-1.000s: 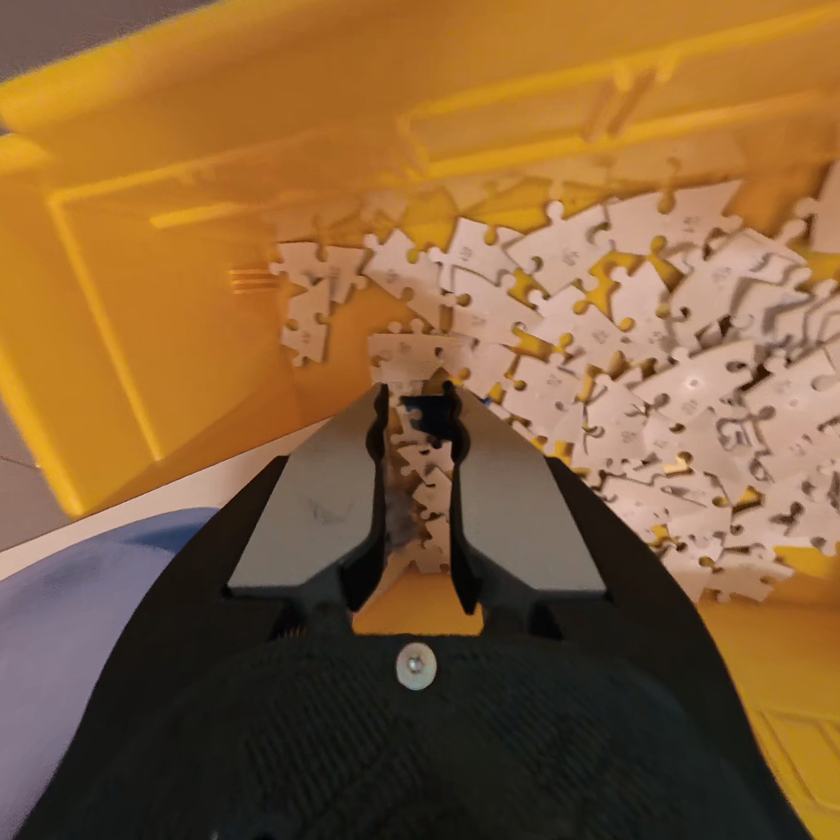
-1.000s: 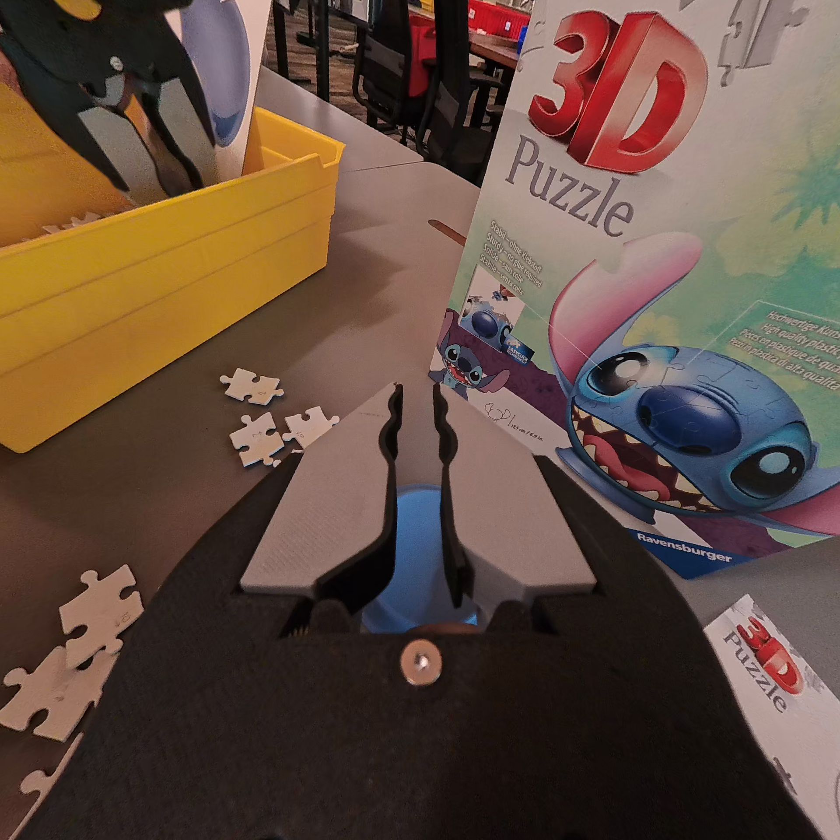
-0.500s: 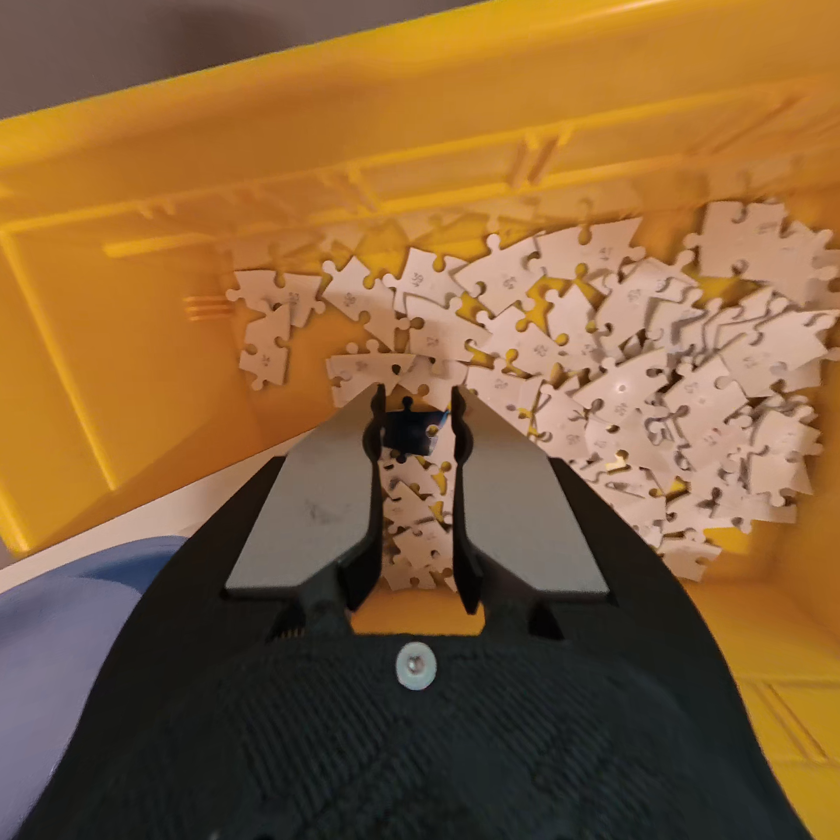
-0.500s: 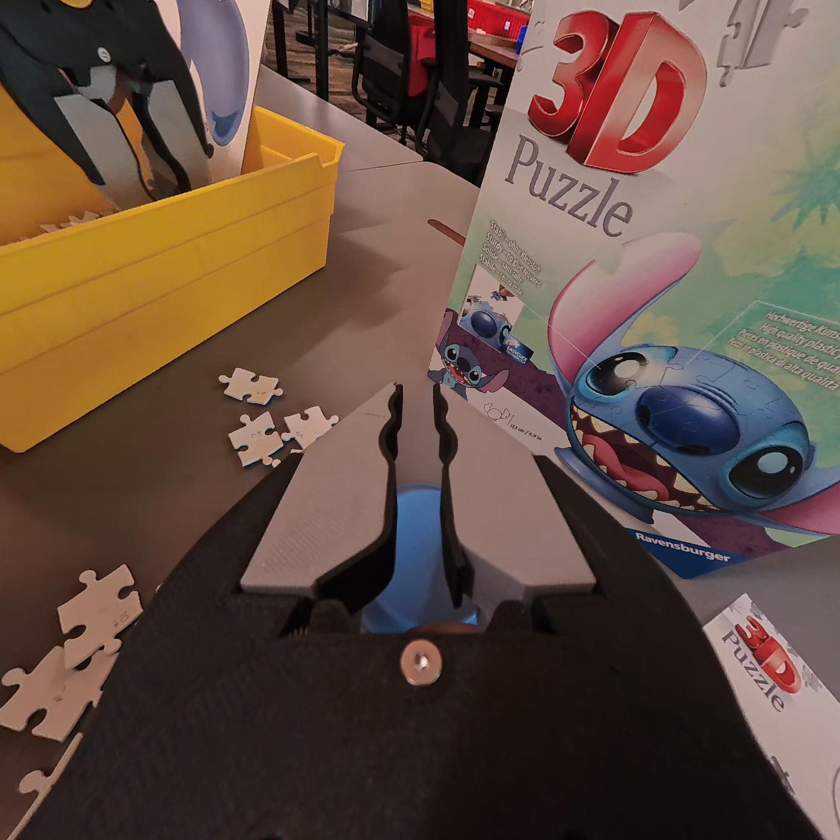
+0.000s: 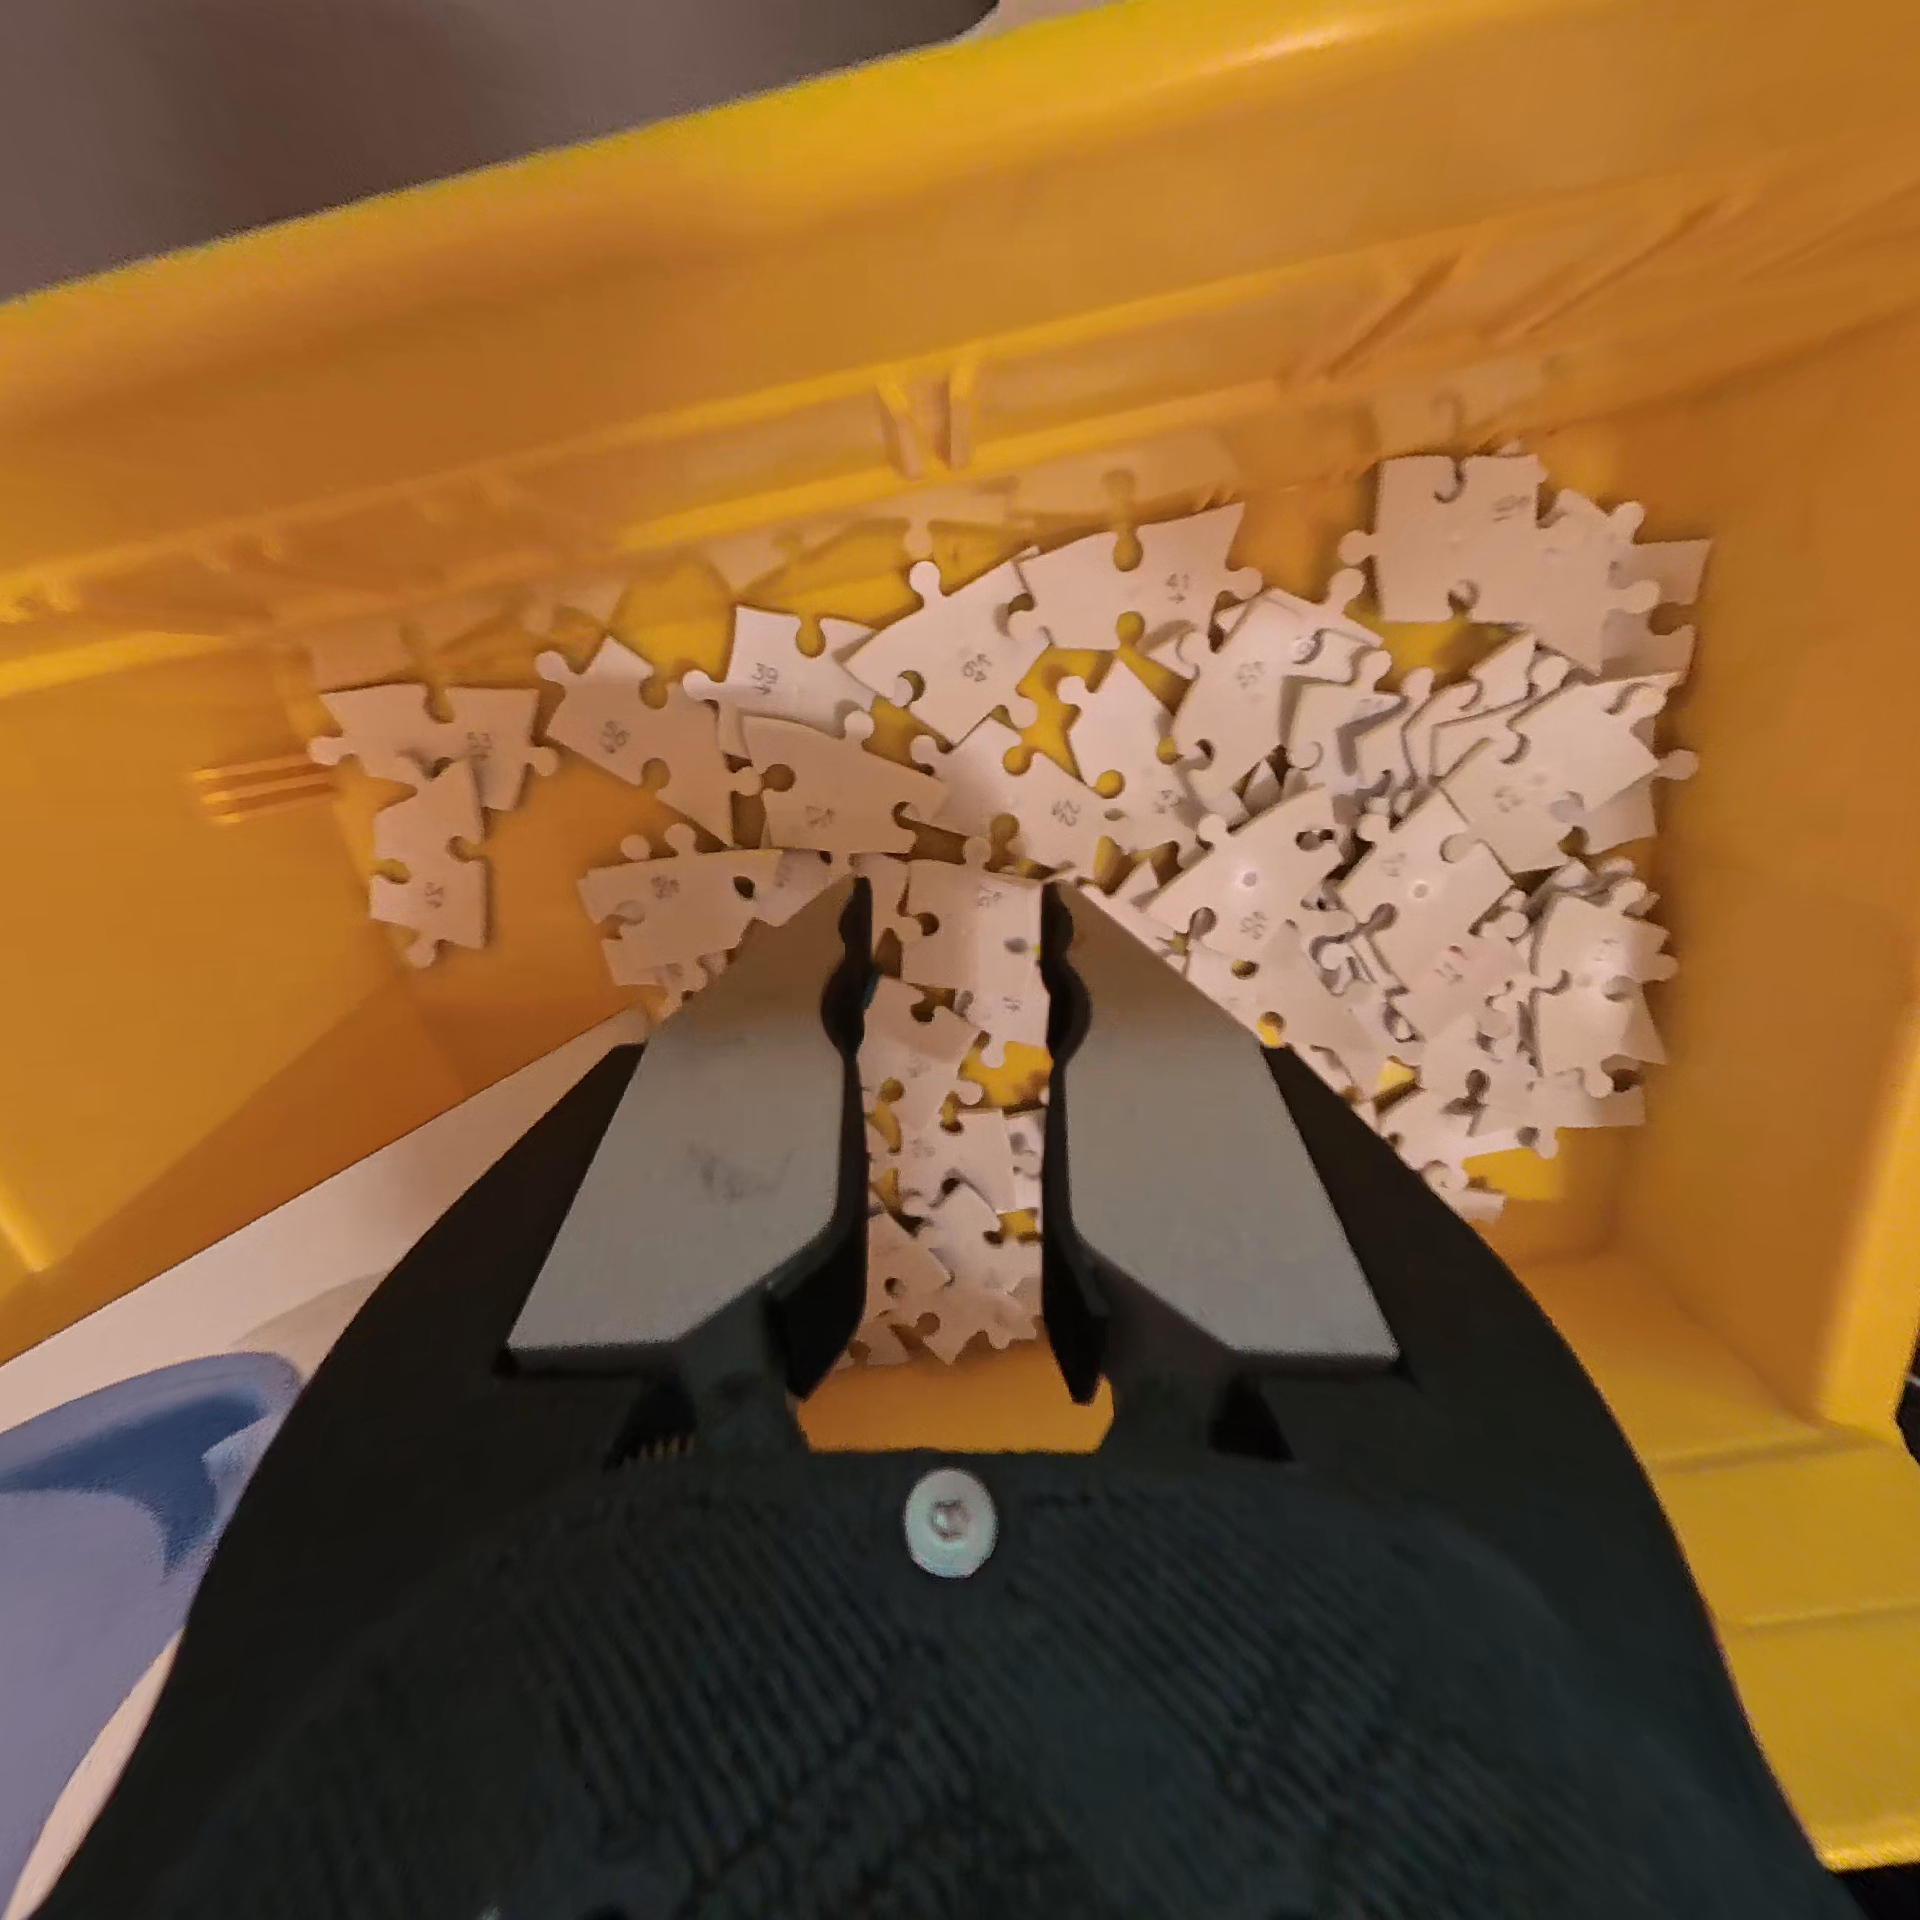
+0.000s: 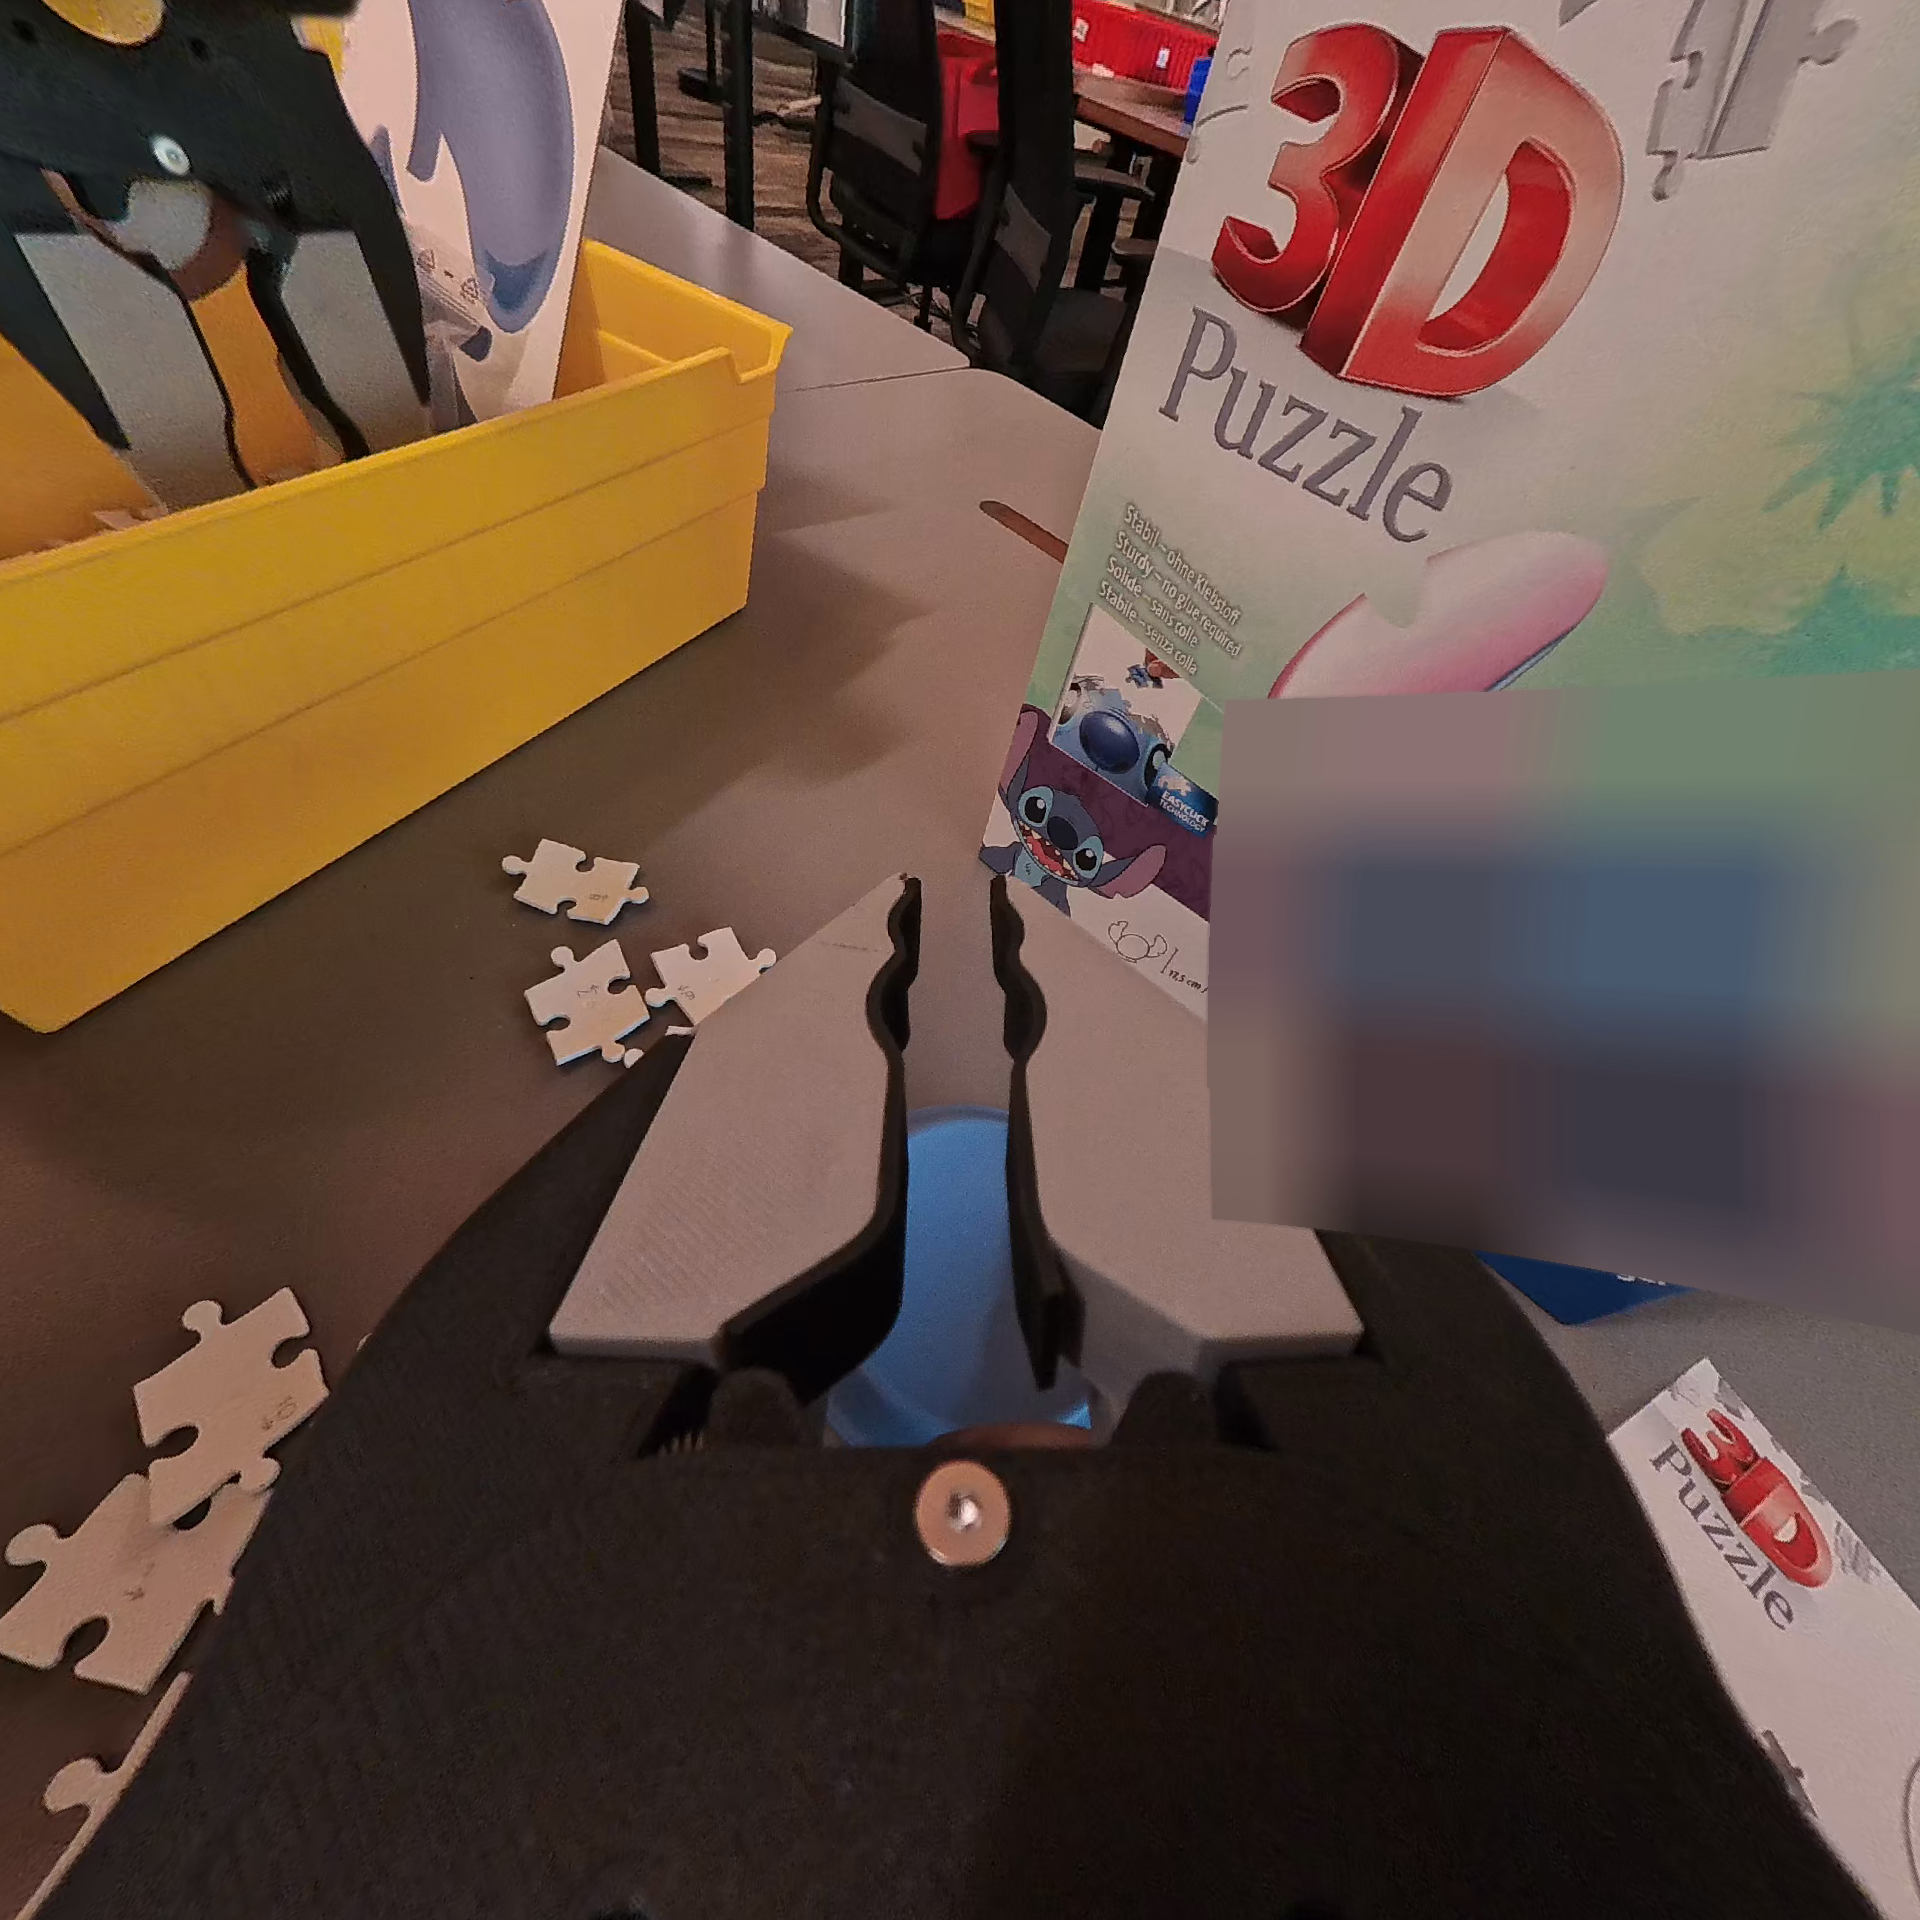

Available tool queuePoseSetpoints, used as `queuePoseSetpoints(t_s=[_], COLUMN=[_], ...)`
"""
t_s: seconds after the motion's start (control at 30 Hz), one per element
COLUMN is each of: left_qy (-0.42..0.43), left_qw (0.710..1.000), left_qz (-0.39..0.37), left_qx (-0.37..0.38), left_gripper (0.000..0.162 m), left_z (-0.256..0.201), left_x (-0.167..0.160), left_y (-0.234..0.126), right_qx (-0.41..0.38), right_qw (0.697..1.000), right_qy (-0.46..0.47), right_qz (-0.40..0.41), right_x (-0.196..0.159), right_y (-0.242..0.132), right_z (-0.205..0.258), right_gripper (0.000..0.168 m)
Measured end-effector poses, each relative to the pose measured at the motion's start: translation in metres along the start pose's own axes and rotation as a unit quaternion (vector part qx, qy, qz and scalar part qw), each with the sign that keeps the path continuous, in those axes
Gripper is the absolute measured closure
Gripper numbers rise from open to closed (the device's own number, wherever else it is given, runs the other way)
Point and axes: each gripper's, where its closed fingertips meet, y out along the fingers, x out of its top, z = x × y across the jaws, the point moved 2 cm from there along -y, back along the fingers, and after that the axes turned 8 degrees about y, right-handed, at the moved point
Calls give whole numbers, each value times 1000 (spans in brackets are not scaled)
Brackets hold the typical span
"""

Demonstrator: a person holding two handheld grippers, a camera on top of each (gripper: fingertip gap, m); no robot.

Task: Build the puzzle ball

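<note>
1. Your left tool (image 5: 951, 904) hangs released over the heap of white cardboard puzzle pieces (image 5: 1247, 831) inside the yellow plastic bin (image 5: 727, 343).
2. Your right tool (image 6: 954, 883) is parted, empty, above the grey counter (image 6: 312, 1122); loose pieces (image 6: 587, 1003) lie beside the bin.

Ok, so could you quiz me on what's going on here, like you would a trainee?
1. True or false: the left gripper is out over the bare table.
2. The puzzle pieces in the yellow bin mostly lie: A) plain white side up, B) picture side up, C) joined into a ball.
3. What tall thing stands upright on the table, just right of the right gripper?

Key:
1. False: it reaches into the yellow bin, above the heap of pieces.
2. A.
3. The puzzle box.
</note>
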Motion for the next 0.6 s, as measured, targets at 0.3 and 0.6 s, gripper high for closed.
queuePoseSetpoints(t_s=[0.3, 0.6], left_qy=[-32, -10], left_qw=[998, 999], left_qz=[43, -20], left_qx=[17, -40], left_gripper=[134, 133], left_z=[10, -16], left_x=[-15, 12], left_y=[9, 1], right_qx=[0, 0], right_qw=[1000, 1000], right_qy=[-1, -1], right_qz=[0, 2], right_x=[0, -1], right_y=[0, 1], right_z=[0, 1], right_gripper=[158, 158])
